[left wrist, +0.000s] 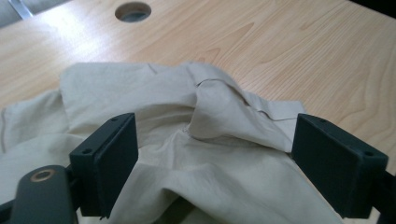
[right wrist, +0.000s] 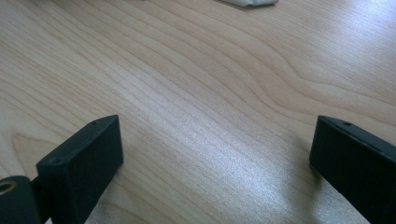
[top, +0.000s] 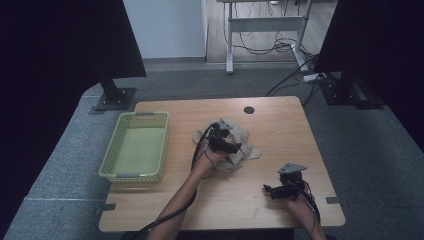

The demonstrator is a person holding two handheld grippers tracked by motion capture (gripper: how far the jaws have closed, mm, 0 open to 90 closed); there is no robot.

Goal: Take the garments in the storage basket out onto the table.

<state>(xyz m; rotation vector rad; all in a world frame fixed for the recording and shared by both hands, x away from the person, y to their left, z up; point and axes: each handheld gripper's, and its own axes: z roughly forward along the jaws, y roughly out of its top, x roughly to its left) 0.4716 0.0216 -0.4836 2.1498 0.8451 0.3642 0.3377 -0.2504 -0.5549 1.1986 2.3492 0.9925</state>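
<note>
Place: an office-like lab or recording room
Floor: grey carpet tiles; loose black cables; white power strip
Furniture: light wooden table with cable hole; white-framed desk behind
Rig: two dark panels on black floor stands

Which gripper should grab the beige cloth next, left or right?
Left. The left gripper hangs open right over the crumpled cloth, while the right gripper sits open over bare table, away from it.
</note>
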